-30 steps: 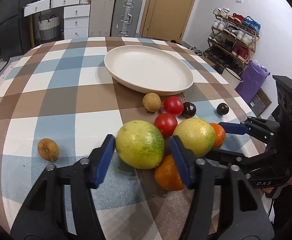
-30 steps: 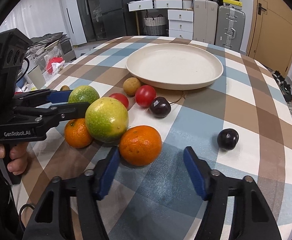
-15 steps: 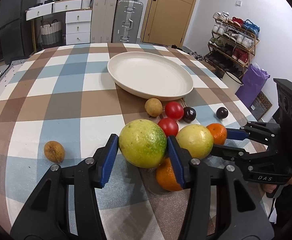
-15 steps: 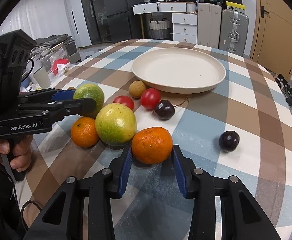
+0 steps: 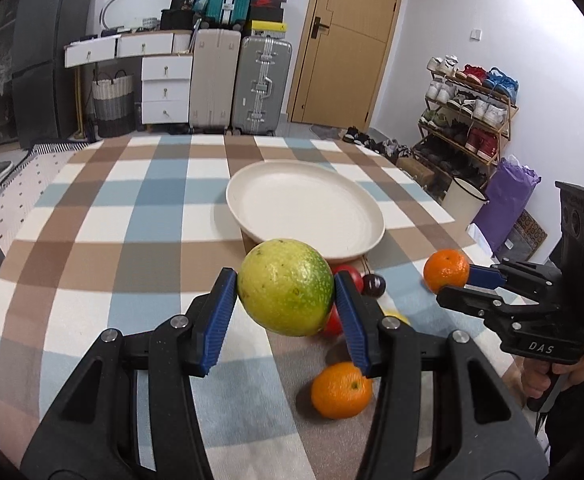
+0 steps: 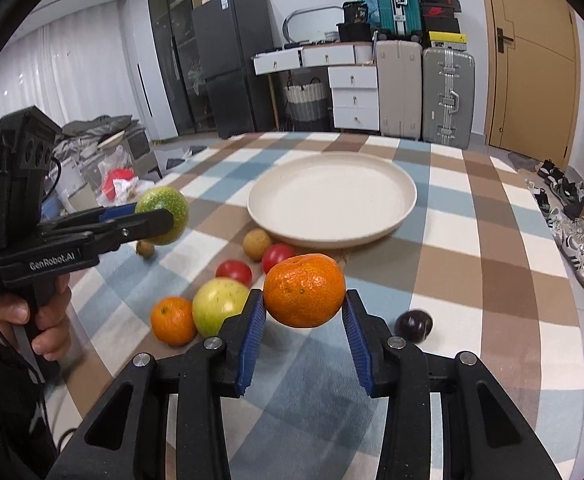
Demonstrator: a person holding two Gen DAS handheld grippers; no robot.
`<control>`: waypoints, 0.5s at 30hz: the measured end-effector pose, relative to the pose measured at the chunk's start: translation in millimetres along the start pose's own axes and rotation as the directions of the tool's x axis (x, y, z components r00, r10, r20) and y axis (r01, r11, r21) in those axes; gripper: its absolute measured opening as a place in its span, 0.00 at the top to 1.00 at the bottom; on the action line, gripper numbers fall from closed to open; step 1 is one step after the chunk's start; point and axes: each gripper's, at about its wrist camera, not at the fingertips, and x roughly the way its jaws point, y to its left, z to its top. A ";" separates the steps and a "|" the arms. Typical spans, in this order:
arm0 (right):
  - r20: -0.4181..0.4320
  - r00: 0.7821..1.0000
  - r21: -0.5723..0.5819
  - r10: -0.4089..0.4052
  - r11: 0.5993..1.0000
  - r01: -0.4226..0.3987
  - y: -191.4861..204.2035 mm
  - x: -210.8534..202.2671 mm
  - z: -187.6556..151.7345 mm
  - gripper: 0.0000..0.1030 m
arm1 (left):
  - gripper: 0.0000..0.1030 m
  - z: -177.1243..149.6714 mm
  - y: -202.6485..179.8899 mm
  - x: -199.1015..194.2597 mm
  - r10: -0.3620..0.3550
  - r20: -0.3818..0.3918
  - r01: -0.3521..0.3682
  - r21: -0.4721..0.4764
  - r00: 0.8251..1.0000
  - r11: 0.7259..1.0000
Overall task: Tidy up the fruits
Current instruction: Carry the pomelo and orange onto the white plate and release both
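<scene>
2 fruits are being held clear above a checked desk by 2 hand-held claws. A large green-yellow fruit is being clamped between the blue pads of the left claw. A mandarin is being gripped in the same way by the right claw. Both fruits are being carried on the near side of a wide cream plate, which is lying empty at the desk's middle.

Nothing is yet being kept on the plate, so the sorting is judged to be at an early stage. 8 fruits are being left on the desk: a second mandarin, a pale green fruit, 2 red tomatoes, a tan round fruit, a small brown fruit, a dark plum lying apart, and another dark fruit seen only in the left view.
</scene>
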 end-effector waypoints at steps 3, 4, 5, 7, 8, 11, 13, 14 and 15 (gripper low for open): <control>0.033 0.999 0.015 0.002 1.000 -0.002 -2.8 -4.5 11.1 0.61 | 0.54 10.6 -2.9 -2.8 0.018 0.025 -0.018 0.010 1.000 1.000; 0.039 0.999 0.019 0.004 1.000 -0.005 -4.1 -5.0 15.0 0.61 | 0.54 13.5 -3.3 -2.9 0.018 0.032 -0.019 0.010 0.999 1.000; 0.046 0.999 0.026 0.006 1.000 -0.007 -5.9 -5.8 20.1 0.61 | 0.54 16.5 -4.0 -2.8 0.018 0.037 -0.019 0.011 0.999 1.000; 0.058 0.998 0.034 0.008 0.999 -0.010 -8.8 -6.0 26.8 0.61 | 0.54 22.0 -5.8 -1.1 0.025 0.047 -0.026 0.023 0.999 0.999; 0.061 0.998 0.041 0.010 0.999 -0.012 -10.8 -5.2 30.7 0.61 | 0.54 24.8 -6.0 0.5 0.026 0.048 -0.027 0.022 0.999 0.999; 0.062 0.998 0.047 0.006 0.999 -0.009 -15.7 -0.6 39.8 0.61 | 0.54 29.8 -5.2 6.6 0.001 0.048 -0.001 0.003 0.999 1.000; 0.073 0.997 0.045 0.001 0.999 -0.004 -18.5 2.3 44.2 0.61 | 0.54 31.9 -5.4 9.8 0.000 0.050 0.000 0.005 0.999 1.000; 0.076 0.997 0.051 0.002 0.999 -0.006 -21.1 4.3 46.9 0.61 | 0.54 33.3 -5.8 12.1 0.000 0.051 -0.001 0.008 0.999 1.000; 0.074 0.997 0.061 0.005 0.998 -0.010 -24.7 7.9 50.0 0.61 | 0.54 35.7 -5.2 14.5 0.001 0.053 -0.001 0.008 0.999 1.000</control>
